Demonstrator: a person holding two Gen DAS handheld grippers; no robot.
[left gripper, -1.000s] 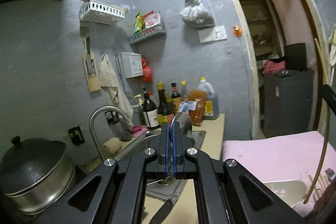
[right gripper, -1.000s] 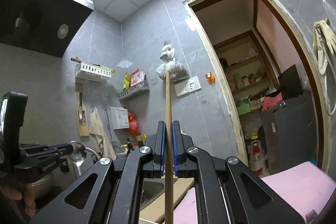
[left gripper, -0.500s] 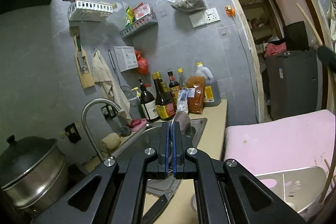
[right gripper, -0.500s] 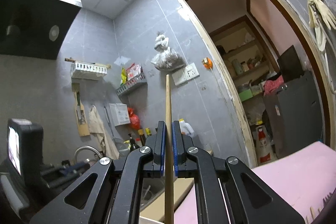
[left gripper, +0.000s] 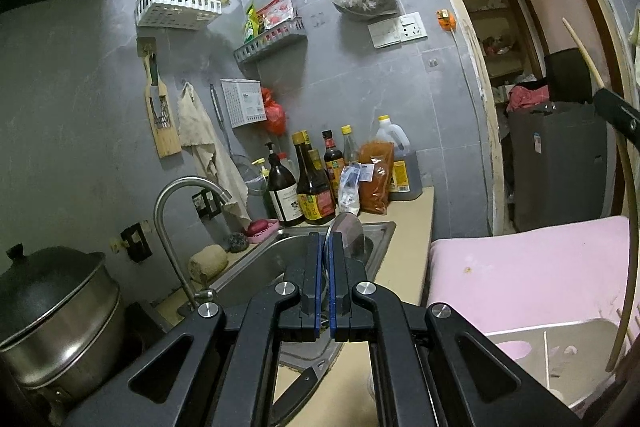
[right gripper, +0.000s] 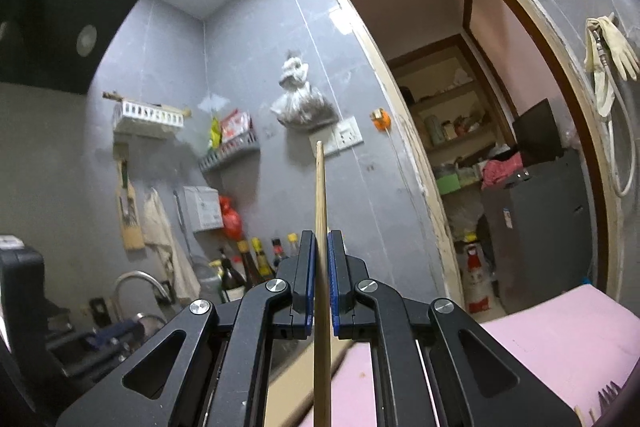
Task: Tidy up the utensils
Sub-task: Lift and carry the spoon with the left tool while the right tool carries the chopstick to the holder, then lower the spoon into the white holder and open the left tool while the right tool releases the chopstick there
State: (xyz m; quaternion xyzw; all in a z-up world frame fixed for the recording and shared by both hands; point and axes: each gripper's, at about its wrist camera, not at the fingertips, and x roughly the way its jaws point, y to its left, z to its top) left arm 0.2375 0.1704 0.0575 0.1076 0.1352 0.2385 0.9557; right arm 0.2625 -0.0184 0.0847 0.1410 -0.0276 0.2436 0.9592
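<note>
In the left wrist view my left gripper (left gripper: 327,239) is shut on a metal spoon (left gripper: 349,233), whose bowl sticks up past the fingertips over the sink (left gripper: 380,231). In the right wrist view my right gripper (right gripper: 321,239) is shut on a long wooden chopstick (right gripper: 320,195) that points up and forward. That chopstick (left gripper: 586,57) and the right gripper's black body (left gripper: 616,115) also show at the right edge of the left view, above a metal utensil tray (left gripper: 560,339). Low at the left of the right view, the left gripper (right gripper: 116,331) is dark and blurred.
A pink mat (left gripper: 532,267) lies under the tray on the counter. Sauce bottles (left gripper: 316,187) and a faucet (left gripper: 172,211) stand around the sink, and a steamer pot (left gripper: 52,303) is at the left. A knife (left gripper: 300,391) lies below my left gripper. Fork tines (right gripper: 608,391) show at the bottom right.
My left gripper has sunk a little with the spoon, and the metal tray has come further into its view. The right gripper has shifted sideways, still shut on the chopstick.
</note>
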